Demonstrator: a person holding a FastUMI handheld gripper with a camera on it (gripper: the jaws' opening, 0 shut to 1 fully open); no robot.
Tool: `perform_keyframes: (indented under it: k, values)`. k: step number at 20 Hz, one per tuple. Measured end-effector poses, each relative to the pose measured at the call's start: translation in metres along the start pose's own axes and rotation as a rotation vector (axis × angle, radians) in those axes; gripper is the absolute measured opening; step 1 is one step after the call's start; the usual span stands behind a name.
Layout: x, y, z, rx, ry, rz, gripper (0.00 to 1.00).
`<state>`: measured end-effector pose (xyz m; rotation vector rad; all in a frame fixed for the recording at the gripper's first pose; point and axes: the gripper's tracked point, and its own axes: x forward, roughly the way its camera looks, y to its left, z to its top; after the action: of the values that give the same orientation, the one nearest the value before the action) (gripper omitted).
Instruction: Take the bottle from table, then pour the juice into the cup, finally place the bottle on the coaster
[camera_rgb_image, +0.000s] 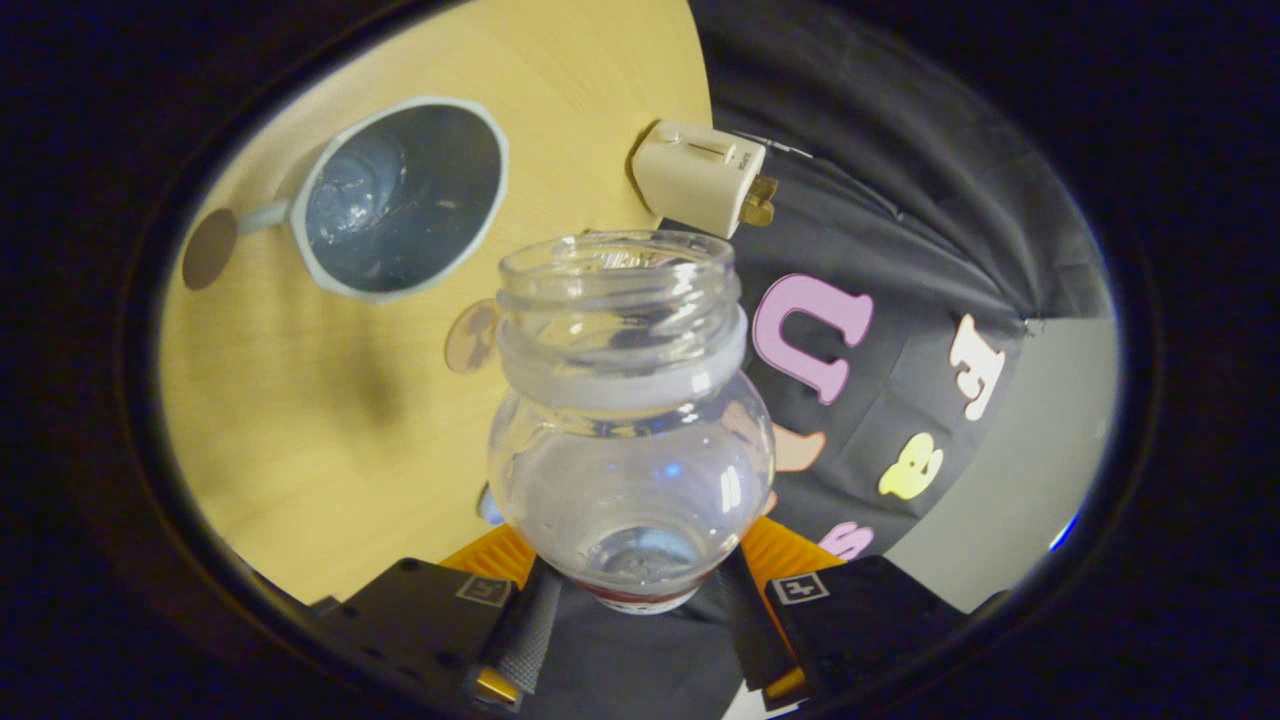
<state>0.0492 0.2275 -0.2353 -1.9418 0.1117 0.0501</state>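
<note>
A clear glass bottle (630, 420) with an open threaded mouth and a white neck ring lies tipped forward between my fingers, its base pressed between both pads. My gripper (632, 590) is shut on it. The view is rolled, so the wooden table (300, 430) stands sideways. Beyond the bottle's mouth, off to one side, sits a pale blue cup (405, 195) with a dark inside and a small handle. A round brown coaster (472, 336) peeks out just behind the bottle's neck. No liquid can be made out in the bottle.
A cream-coloured toaster (700, 178) stands at the table's edge beyond the bottle. A second brown disc (210, 248) lies by the cup's handle. The black cloth wall runs behind the table, with a grey floor patch (1040, 470) past it.
</note>
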Motion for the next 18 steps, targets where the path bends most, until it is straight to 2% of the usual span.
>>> perform_keyframes:
  k: [5,10,14,18]
  values:
    - [-0.003,0.042,-0.006,0.440,0.061,0.221,0.79]
    - [0.017,0.067,-0.015,0.834,0.161,0.418,0.79]
    - [0.038,0.083,-0.010,1.100,0.201,0.544,0.79]
    - [0.058,0.083,0.008,1.355,0.174,0.642,0.79]
